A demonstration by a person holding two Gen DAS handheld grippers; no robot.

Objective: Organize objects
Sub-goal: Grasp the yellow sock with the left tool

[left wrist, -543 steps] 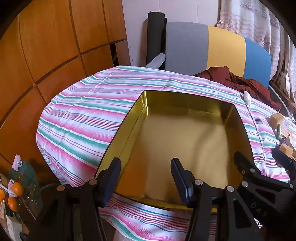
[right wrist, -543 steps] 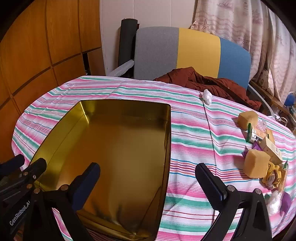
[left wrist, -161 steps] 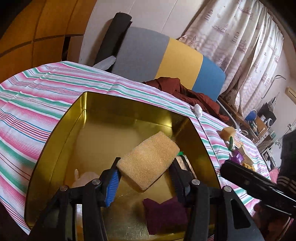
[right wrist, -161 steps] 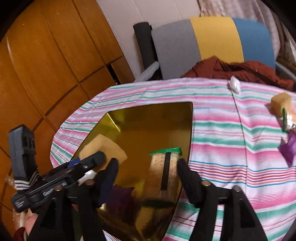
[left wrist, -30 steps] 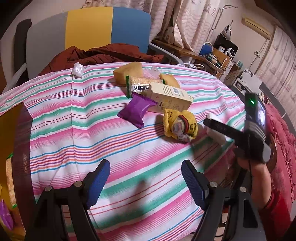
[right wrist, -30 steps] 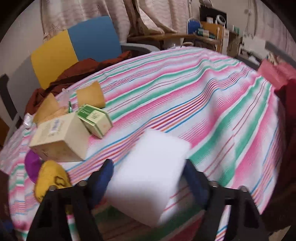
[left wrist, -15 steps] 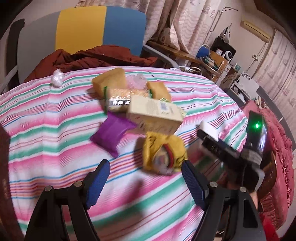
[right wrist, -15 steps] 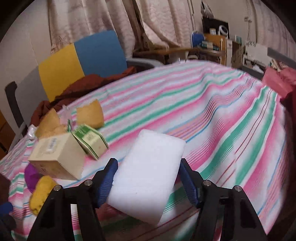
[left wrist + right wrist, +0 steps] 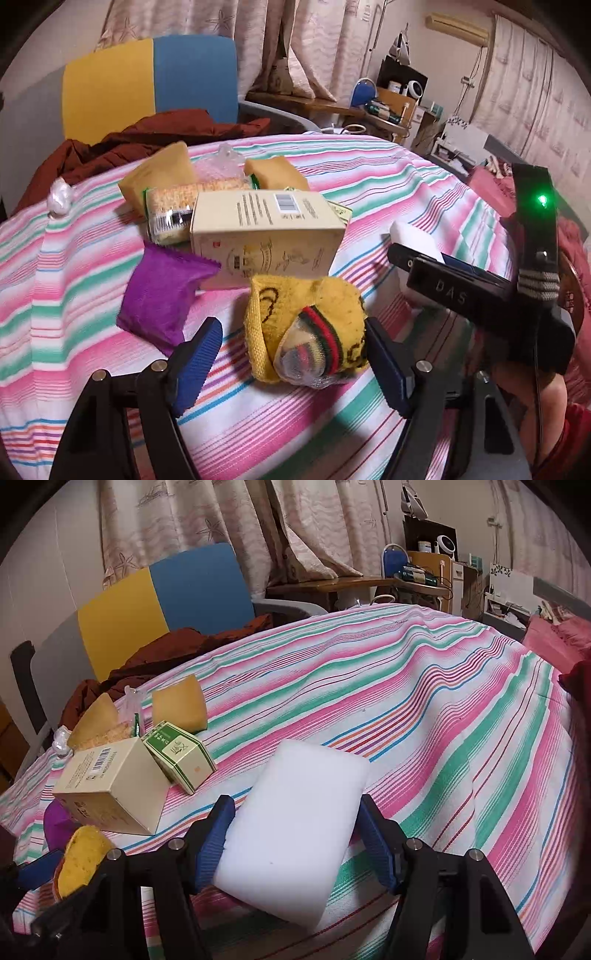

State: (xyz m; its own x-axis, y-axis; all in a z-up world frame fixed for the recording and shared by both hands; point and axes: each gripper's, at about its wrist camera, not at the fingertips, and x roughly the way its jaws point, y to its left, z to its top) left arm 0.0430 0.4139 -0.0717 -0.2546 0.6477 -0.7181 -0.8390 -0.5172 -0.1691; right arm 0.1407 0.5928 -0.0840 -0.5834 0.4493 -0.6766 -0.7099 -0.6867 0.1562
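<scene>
White foam block (image 9: 295, 823) sits between the right gripper (image 9: 295, 834) pads, both blue pads pressed on its long sides: it is pinched, near end tilted toward the camera, far end over the striped tablecloth (image 9: 424, 709). From the left wrist view the same block (image 9: 413, 236) shows as a white corner just past the right gripper (image 9: 443, 280) at the right edge of the table.

Left gripper (image 9: 291, 365): tongs spread, nothing pinched. Yellow knit bundle (image 9: 306, 332) with a red-green band and a clear plastic end lies on the cloth between the two pads, right pad close beside it, left pad clearly apart; can't tell whether the right pad touches.

Rest of the pile, going outward from the bundle:
- purple pouch (image 9: 162, 295) just left of it
- beige carton (image 9: 266, 236) with barcode, just beyond, lying on its side
- small green-white box (image 9: 179, 760) leaning against the carton's right end
- clear-wrapped cracker pack (image 9: 173, 210) far-left of the carton
- two tan sponges (image 9: 162, 170) at the far side, clear plastic item between them
- small white wad (image 9: 59, 195) far left near the table edge

Brown cloth (image 9: 147, 136) draped at the far edge, in front of a yellow-blue chair back (image 9: 147, 81).
</scene>
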